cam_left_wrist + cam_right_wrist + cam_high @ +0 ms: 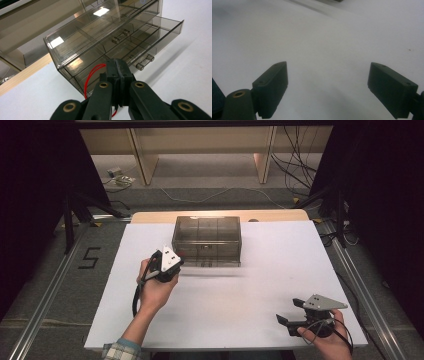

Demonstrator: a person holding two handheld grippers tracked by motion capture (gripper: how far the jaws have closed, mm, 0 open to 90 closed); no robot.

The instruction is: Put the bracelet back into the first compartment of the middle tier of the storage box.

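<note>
Risk, band: the left claw [117,82] pinches a thin red loop [91,75], probably a rubber band. So slight a hold could slip, and a stretched band would then spring off across the desk [225,305].
Risk, drawer: the lower drawer [150,42] of the smoky clear drawer box [206,240] stands pulled out toward the desk's near edge. If the left claw moves in low, I judge it could knock the drawer front and push the light box backward.
Risk, aim: the drawer is split into small compartments. A band let go from above may land across a divider or outside the drawer on the desk.
Left claw: jaws pressed together, with no gap visible between the pads. The red loop is caught between them and trails down the left side in the left gripper view. The claw hangs just in front of the box's left front corner, above the desk; whether it touches the box I cannot tell.
Right claw [295,312]: jaws spread wide, nothing between them and nothing touched. It is held above the bare desk near the near right corner, well apart from the box.
Drawer box: sits at the far middle of the desk, near its far edge; the upper drawer looks closed.
Band: off the desk, held at the left claw's tips.
</note>
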